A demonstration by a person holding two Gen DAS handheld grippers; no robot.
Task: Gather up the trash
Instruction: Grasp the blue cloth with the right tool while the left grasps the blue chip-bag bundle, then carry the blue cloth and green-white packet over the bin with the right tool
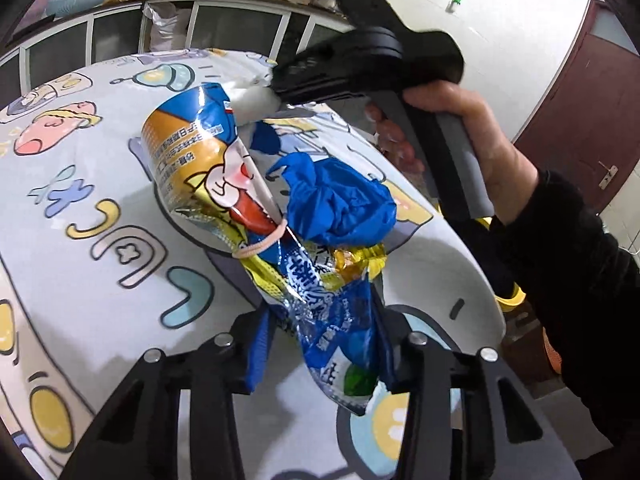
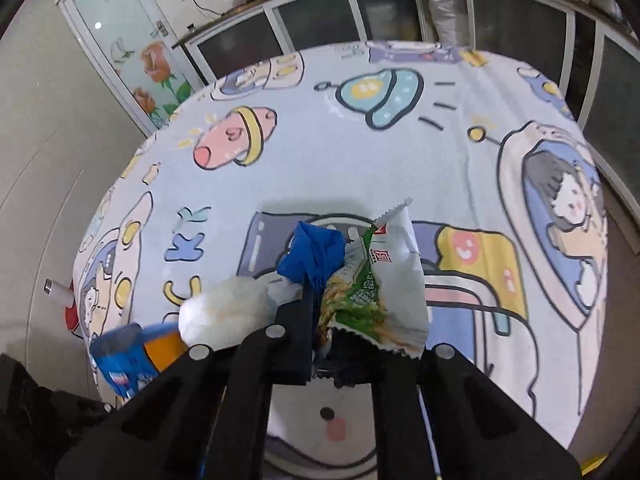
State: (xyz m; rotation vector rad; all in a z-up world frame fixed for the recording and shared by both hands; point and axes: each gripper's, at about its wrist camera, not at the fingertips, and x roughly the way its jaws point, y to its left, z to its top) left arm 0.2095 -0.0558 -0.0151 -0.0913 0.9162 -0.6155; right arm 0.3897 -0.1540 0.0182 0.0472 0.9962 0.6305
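The left gripper [image 1: 320,344] had its fingers pinched on the lower end of a crinkled blue and silver snack wrapper [image 1: 332,320]; above that wrapper sat a bundle of other trash — a gold and blue cartoon wrapper [image 1: 192,152], a crumpled blue plastic glove [image 1: 340,196] and a scrap of yellow foil [image 1: 360,260]; a pinkish cord [image 1: 260,246] looped across the bundle where the wrappers met. The whole lot hung just above the table, which was covered by a pale cartoon-printed cloth [image 1: 100,208].

In the left wrist view the right gripper showed as a black body, held in the person's hand [image 1: 472,128], reaching in from the upper right; a wad of white tissue [image 1: 256,98] sat at its front end, touching the top of the gold wrapper.

In the right wrist view the right gripper [image 2: 344,320] had its fingers closed on a white and green snack wrapper [image 2: 380,280], with the blue glove [image 2: 316,252] caught against the left finger; the white tissue [image 2: 224,312] lay just left of that finger, and the blue and orange end of a wrapper [image 2: 128,356] showed at the lower left. Behind the table stood a row of dark glass cabinet doors [image 2: 400,12].
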